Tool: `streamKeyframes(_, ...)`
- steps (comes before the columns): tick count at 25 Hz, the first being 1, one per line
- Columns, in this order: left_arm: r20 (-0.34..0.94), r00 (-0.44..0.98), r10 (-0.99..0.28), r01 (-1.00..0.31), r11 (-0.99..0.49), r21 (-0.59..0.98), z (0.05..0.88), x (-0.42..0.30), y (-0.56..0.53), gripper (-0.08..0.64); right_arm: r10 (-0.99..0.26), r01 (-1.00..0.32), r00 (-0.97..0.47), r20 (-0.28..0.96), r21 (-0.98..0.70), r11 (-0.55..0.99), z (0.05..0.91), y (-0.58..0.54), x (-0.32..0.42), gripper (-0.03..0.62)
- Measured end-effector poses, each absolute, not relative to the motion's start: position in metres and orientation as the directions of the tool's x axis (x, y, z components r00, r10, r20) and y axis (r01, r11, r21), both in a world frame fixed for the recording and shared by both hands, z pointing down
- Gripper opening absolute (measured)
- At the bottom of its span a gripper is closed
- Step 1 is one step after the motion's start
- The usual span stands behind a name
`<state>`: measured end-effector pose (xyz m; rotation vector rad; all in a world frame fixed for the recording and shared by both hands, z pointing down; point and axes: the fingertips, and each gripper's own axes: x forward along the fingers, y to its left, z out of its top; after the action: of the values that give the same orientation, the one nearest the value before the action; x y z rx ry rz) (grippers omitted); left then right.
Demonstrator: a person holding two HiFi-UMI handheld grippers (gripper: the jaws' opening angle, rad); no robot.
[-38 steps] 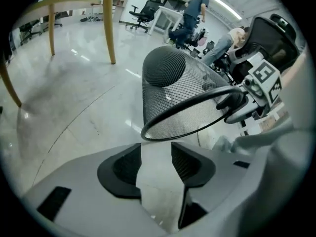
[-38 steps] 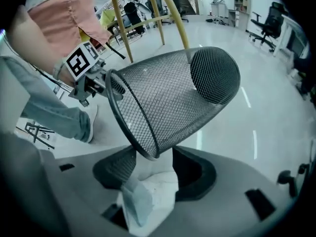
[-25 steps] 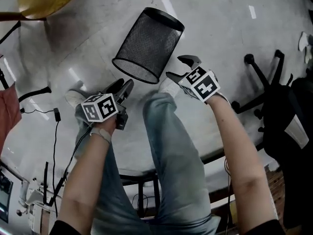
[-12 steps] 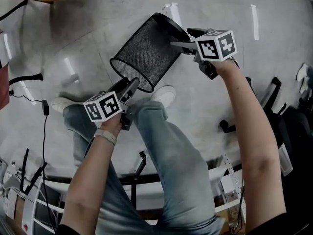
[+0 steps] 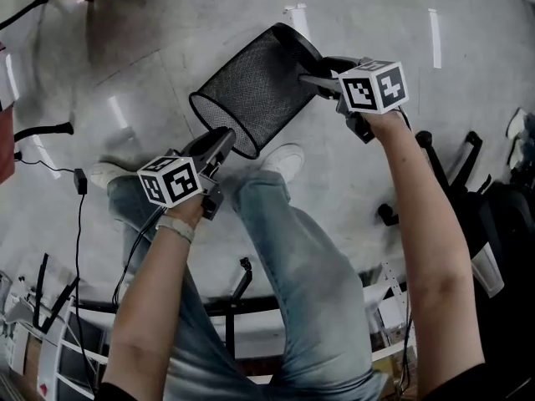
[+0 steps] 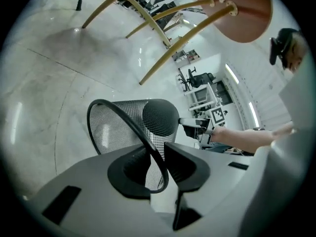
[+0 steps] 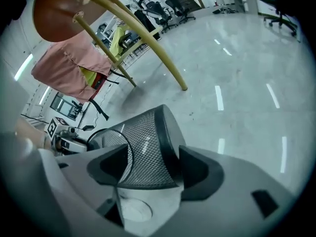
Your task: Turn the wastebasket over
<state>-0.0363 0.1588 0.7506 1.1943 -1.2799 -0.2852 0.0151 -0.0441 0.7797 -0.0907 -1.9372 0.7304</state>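
Observation:
The black mesh wastebasket (image 5: 255,86) lies tilted on its side over the grey floor, open end toward me. My left gripper (image 5: 222,140) has its jaws on either side of the thin rim at the open end; they have just been closing, and the pads now pinch the rim (image 6: 148,139). My right gripper (image 5: 316,71) straddles the closed base end. Its jaws have just been closing too, and the mesh base (image 7: 148,137) fills the gap between its pads, which press on both sides.
The person's jeans-clad legs (image 5: 292,249) and a white shoe (image 5: 284,161) lie just under the basket. A black office chair base (image 5: 451,161) stands at the right, and cables (image 5: 50,132) run at the left. Wooden stool legs (image 6: 163,38) and a pink cloth (image 7: 69,68) stand beyond.
My right gripper has swung from beside the basket's open end up to its base end. My left gripper has come up to the rim, and its jaws have narrowed onto it.

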Motion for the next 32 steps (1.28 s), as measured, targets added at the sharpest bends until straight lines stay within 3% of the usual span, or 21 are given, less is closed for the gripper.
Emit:
streamKeyframes(9, 0.529, 0.449, -0.720, -0.437, 0.339, 0.833, 0.752, -0.058, 0.206, 0.121, 0.274, -0.270, -0.552, 0.787, -0.480, 0.835, 0.722, 0.000, 0.014, 0.290)
streamKeyframes(18, 0.628, 0.490, -0.605, -0.468, 0.425, 0.775, 0.783, -0.109, 0.293, 0.175, 0.197, -0.183, -0.580, 0.790, -0.363, 0.914, 0.657, 0.090, -0.029, 0.135)
streamKeyframes(28, 0.795, 0.462, -0.394, -0.596, 0.525, 0.607, 0.806, -0.161, 0.368, 0.167, 0.119, -0.039, -0.511, 0.852, -0.161, 0.986, 0.635, 0.203, -0.091, 0.120)
streamKeyframes(32, 0.808, 0.457, -0.371, -0.605, 0.537, 0.588, 0.786, -0.188, 0.392, 0.167, 0.068, -0.002, -0.476, 0.877, -0.078, 0.997, 0.639, 0.230, -0.104, 0.120)
